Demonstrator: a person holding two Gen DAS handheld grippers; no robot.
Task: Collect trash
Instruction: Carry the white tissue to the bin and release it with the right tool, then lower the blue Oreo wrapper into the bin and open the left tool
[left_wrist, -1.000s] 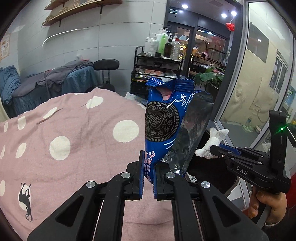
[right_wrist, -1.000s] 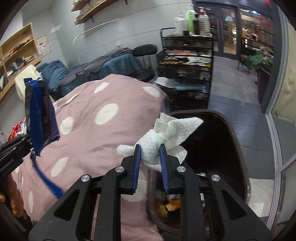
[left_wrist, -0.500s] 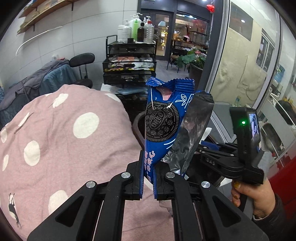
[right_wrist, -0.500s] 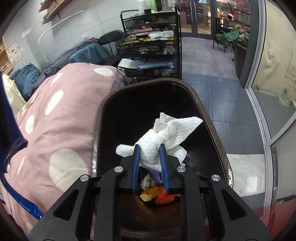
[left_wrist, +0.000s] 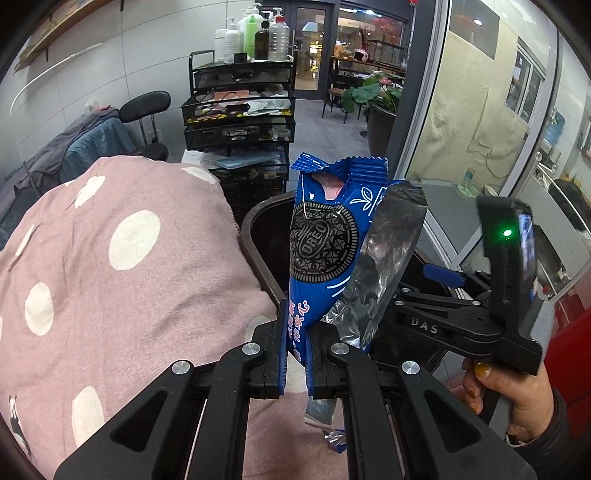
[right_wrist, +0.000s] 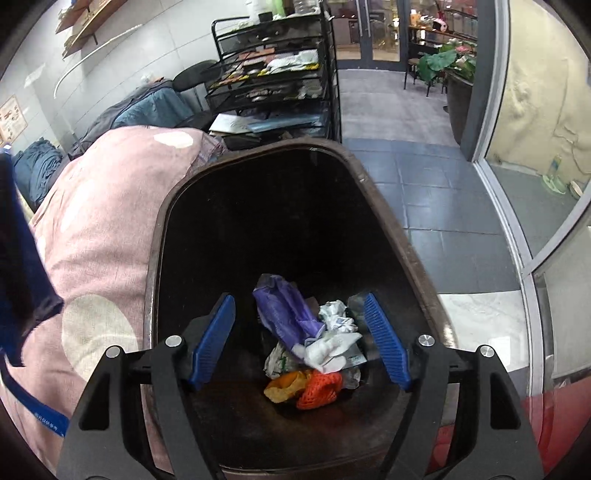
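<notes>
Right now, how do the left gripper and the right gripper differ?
The left gripper is shut on the Oreo wrapper; the right gripper is open and holds nothing. The left is beside the trash bin, over the pink blanket; the right hangs over the bin's opening. Both have blue-padded fingers.

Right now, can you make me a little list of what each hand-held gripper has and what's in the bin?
left hand-held gripper: shut on the Oreo wrapper, held upright beside the bin
right hand-held gripper: open, empty, above the bin's mouth
bin: dark, open top, next to the pink dotted blanket
in the bin: white tissue, purple wrapper, orange net, other scraps
left to do: Oreo wrapper not yet dropped in
</notes>
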